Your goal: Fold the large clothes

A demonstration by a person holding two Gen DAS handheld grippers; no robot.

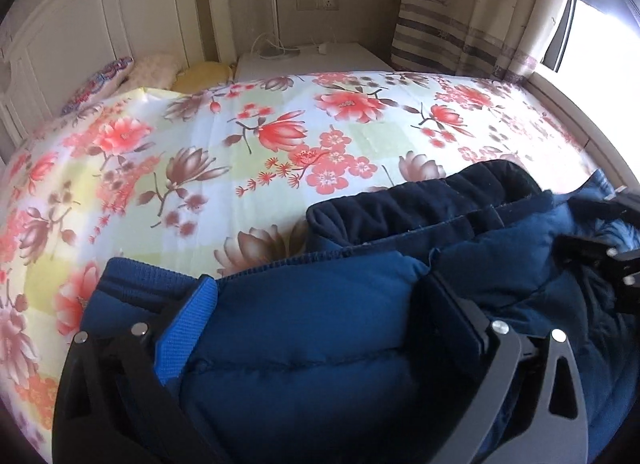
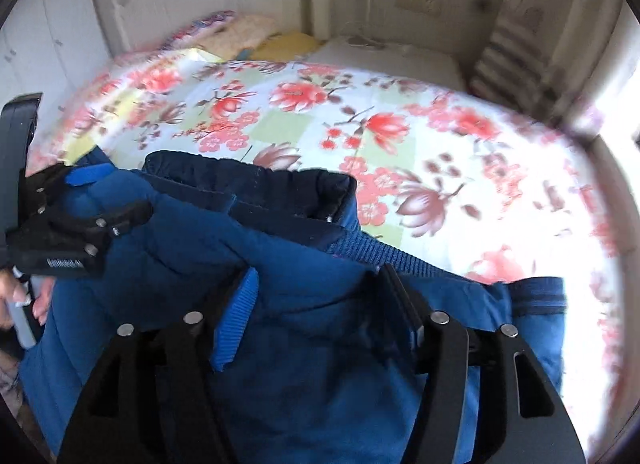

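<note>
A blue padded jacket (image 1: pixel 320 352) (image 2: pixel 312 376) with a dark navy fleece collar (image 1: pixel 420 200) (image 2: pixel 248 180) lies bunched on the near part of the bed. My left gripper (image 1: pixel 322 284) stands wide over a thick roll of the jacket, which bulges between its fingers; it is open. The blue pad (image 1: pixel 188 332) rests beside the fabric. My right gripper (image 2: pixel 320 274) is shut on a fold of the jacket near its ribbed hem (image 2: pixel 400 260). Each gripper shows in the other's view: the right one (image 1: pixel 600 220) at the jacket's far right, the left one (image 2: pixel 112 194) at the far left, with a hand (image 2: pixel 24 296) behind it.
The bed's floral sheet (image 1: pixel 240 168) (image 2: pixel 400 132) stretches away beyond the jacket. Pillows (image 1: pixel 160 68) lie against a white headboard (image 1: pixel 100 16). A white nightstand (image 1: pixel 312 60) and a striped curtain (image 1: pixel 480 16) stand at the back, by a bright window (image 1: pixel 592 44).
</note>
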